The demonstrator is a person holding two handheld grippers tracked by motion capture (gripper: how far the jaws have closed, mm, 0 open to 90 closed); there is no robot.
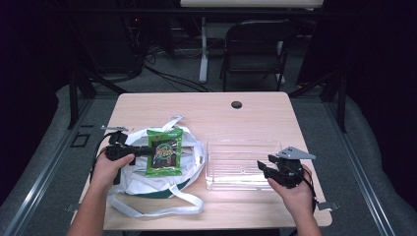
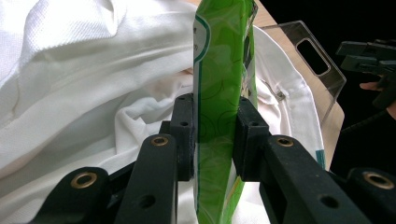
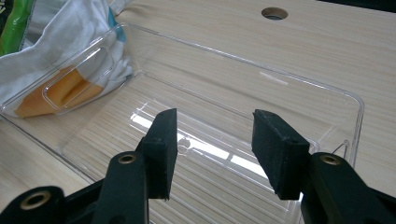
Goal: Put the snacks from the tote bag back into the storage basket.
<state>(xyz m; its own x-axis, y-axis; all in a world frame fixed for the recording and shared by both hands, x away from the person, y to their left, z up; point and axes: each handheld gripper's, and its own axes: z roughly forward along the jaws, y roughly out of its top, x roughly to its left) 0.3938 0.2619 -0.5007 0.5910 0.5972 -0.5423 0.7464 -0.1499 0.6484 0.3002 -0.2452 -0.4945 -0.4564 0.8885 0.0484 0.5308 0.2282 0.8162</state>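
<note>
The left gripper is clamped on a green packet, holding it above the white bag at the table's left, likely to carry it out. To the right, the clear tray sits empty, seemingly waiting. The right gripper, jaws apart, hovers at the tray's near right edge, perhaps to steady it.

Desk: pale wood-grain top, smooth, matt with a faint sheen. Bag: white woven cloth, soft, creased, fine weave plain in the left gripper view; straps of the same cloth. Packet: green plastic film, glossy, catching light. Tray: clear hard plastic, smooth, bright glare on its floor. Left tool and right tool: matt black jaws, slightly grainy pads, brass-coloured metal rivets.
</note>
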